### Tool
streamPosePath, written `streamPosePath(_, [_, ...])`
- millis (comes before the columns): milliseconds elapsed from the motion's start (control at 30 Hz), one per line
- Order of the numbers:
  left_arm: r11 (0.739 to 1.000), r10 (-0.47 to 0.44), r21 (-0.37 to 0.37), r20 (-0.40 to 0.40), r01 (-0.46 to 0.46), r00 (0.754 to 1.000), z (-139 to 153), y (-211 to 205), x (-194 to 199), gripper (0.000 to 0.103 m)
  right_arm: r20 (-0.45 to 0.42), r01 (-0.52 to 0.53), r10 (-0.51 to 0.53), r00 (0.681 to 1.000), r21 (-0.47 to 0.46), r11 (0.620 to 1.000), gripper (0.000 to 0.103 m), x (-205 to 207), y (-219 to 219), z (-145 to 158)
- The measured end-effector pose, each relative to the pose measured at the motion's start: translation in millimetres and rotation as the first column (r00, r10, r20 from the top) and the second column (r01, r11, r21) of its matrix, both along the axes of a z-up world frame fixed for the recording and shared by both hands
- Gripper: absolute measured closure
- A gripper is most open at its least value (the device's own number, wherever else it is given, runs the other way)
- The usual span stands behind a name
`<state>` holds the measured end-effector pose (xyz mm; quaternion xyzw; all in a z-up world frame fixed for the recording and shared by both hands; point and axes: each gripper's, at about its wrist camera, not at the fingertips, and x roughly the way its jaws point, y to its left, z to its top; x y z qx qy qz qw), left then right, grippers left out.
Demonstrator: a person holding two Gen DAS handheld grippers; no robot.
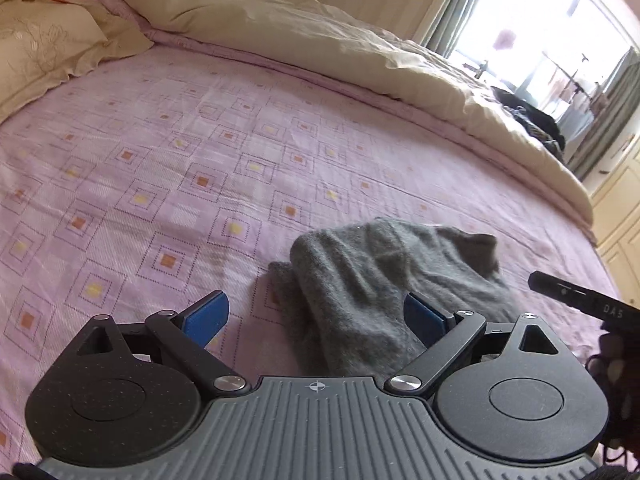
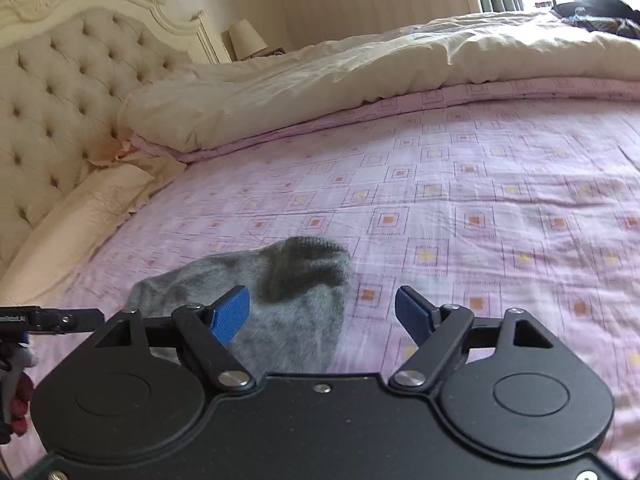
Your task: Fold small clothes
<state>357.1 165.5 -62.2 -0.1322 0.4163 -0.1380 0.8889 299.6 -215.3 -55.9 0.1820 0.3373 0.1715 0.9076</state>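
Socks (image 1: 384, 288), grey and loosely bunched in a heap, lie on the near part of the bed (image 1: 160, 160), close to its near edge and just ahead of both tools. Left claw (image 1: 316, 320) stands wide open with nothing gripped; its right blue pad (image 1: 424, 320) sits against or just over the grey fabric, the left pad over bare sheet. Right claw (image 2: 322, 316) is also spread wide and empty, its left pad (image 2: 232, 316) over the fabric and its right pad clear of it above the sheet. In the left wrist view the other tool's black tip pokes in from the right edge, near the heap. Beyond the heap the pink sheet with its small square pattern runs flat and open toward the far side, where a cream duvet (image 2: 360, 80) is rolled back in a long ridge. A cream pillow (image 2: 80, 216) rests at the left by the tufted headboard (image 2: 52, 80). A bright window (image 1: 560, 32) with curtains lies at the far right.
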Motion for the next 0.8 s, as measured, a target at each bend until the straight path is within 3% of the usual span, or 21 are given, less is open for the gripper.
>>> streamPosePath(100, [0.998,-0.047,-0.048,-0.029,0.046,0.998,-3.3,-0.5,-14.6,0.007,-0.027,-0.02,0.022,0.999,0.088,0.996,0.021,-21.6,-5.9,-5.7])
streamPosePath(300, [0.971,-0.11,-0.223,-0.122,0.081,0.986,-28.8,-6.5,-38.4,0.007,-0.078,-0.073,0.09,0.993,0.204,0.976,0.021,-48.0,0.5,-20.0])
streamPosePath(500, [0.981,-0.069,-0.192,-0.153,0.039,0.986,-46.7,-16.9,-31.1,0.007,-0.118,-0.09,0.13,0.985,0.295,0.951,0.02,-40.7,7.6,-42.7])
streamPosePath(600, [0.974,-0.056,-0.226,-0.155,0.02,0.986,-48.1,-18.2,-18.6,0.001,-0.143,-0.076,0.134,0.981,0.351,0.933,0.018,-29.9,11.0,-54.7])
streamPosePath(800, [0.961,-0.074,-0.275,-0.159,0.027,0.984,-51.0,-28.4,4.9,0.0,-0.149,-0.045,0.122,0.981,0.436,0.899,0.016,-6.6,15.4,-65.4])
